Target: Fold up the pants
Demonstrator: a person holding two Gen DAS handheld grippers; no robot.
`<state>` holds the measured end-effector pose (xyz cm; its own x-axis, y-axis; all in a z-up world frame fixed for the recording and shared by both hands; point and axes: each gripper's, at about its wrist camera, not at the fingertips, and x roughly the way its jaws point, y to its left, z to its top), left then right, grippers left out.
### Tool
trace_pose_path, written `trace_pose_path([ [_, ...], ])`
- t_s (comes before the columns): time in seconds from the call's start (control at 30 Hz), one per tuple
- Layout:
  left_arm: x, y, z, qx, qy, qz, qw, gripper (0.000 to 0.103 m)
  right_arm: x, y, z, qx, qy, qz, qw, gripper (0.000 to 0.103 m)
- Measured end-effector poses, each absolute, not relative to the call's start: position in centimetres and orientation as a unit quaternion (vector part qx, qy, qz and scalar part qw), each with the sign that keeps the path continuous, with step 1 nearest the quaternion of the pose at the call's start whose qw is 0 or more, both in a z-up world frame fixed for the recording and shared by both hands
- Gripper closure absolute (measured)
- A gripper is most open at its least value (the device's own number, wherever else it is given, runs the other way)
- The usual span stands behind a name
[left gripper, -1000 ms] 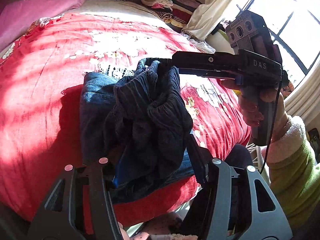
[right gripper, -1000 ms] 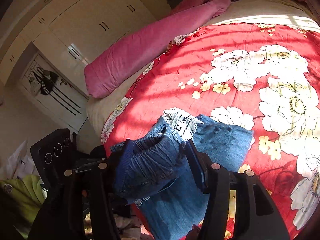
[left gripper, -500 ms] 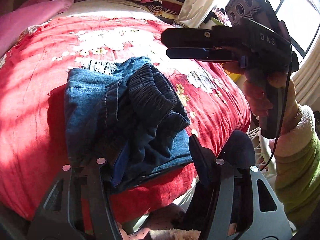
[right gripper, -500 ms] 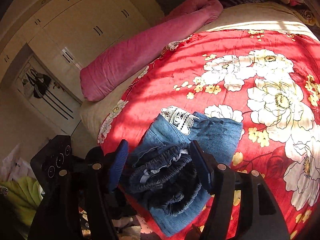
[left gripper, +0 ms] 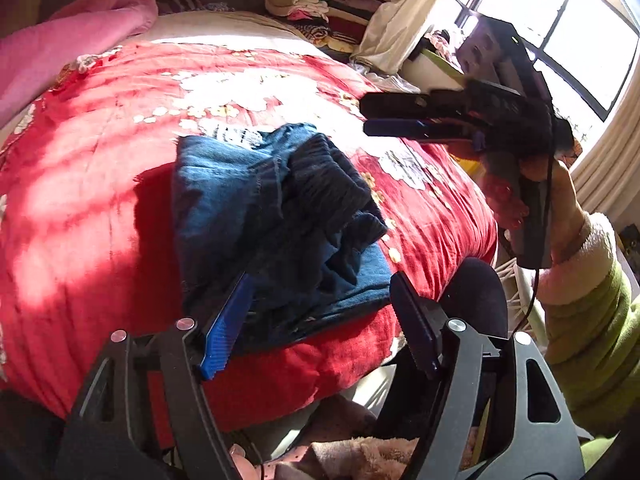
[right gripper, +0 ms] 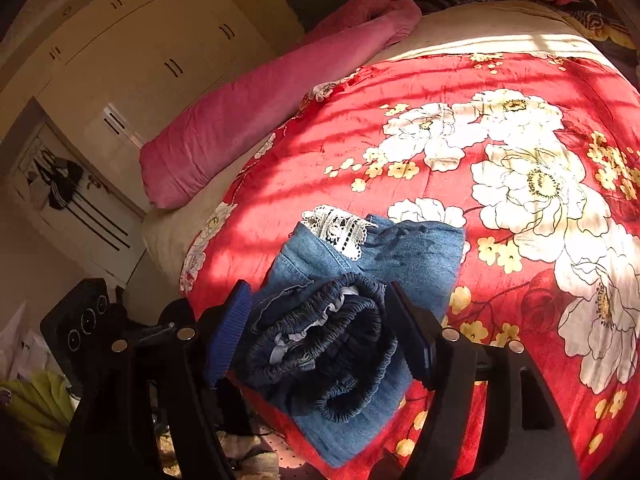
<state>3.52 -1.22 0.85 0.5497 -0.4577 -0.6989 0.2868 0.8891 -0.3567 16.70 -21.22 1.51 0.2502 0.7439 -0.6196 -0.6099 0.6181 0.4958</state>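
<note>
Pants: the blue denim pants (left gripper: 256, 216) (right gripper: 372, 280) are laid in a folded bundle near the front edge of the bed, on the red flowered quilt (left gripper: 92, 184) (right gripper: 500, 152).
Waistband: the dark gathered waistband (left gripper: 332, 192) (right gripper: 332, 344) is bunched on top of the bundle, not flat; a bit of white lining is seen inside it in the right wrist view.
Lace trim: a white lace trim (right gripper: 338, 232) is seen at the far end of the bundle, lying on the denim.
Left gripper: the left gripper (left gripper: 316, 320) is spread wide, with nothing held between its fingers; the near edge of the bundle is framed between them, and whether the blue pad (left gripper: 228, 320) touches the cloth cannot be told.
Right gripper: the right gripper (right gripper: 316, 336) (left gripper: 368, 118) is spread too, and no cloth is pinched; in its own view the waistband is seen between the two fingers. In the left wrist view it is held above the quilt, just beside the bundle, apart from the cloth.
Right hand: the right hand (left gripper: 556, 208) is closed around the gripper handle, and a green sleeve (left gripper: 592, 320) is worn.
Surroundings: a pink bolster (right gripper: 256, 120) is laid along the far side of the bed; a white wardrobe (right gripper: 132, 52) is behind it; a window (left gripper: 580, 28) is seen at the right of the left wrist view.
</note>
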Motion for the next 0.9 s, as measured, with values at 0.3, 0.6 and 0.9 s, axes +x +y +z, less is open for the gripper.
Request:
trace_pose_path([
  [0.3,7.9,5.5,1.8,-0.155,0.425,-0.145,0.880,0.021,9.2,-22.5,1.8,-0.004,0.369,0.438,0.820,0.025],
  [0.6,15.3,4.4,-0.7,-0.146,0.488,-0.150,0.847,0.039,7.1,-15.9,0.9,-0.162,0.318,0.441,0.823,0.028],
  [0.9,18.2,3.3,-3.9,-0.132,0.520,-0.131,0.834,0.065,8.4,-17.1,-2.3,-0.133,0.387,0.468,0.784,0.097],
])
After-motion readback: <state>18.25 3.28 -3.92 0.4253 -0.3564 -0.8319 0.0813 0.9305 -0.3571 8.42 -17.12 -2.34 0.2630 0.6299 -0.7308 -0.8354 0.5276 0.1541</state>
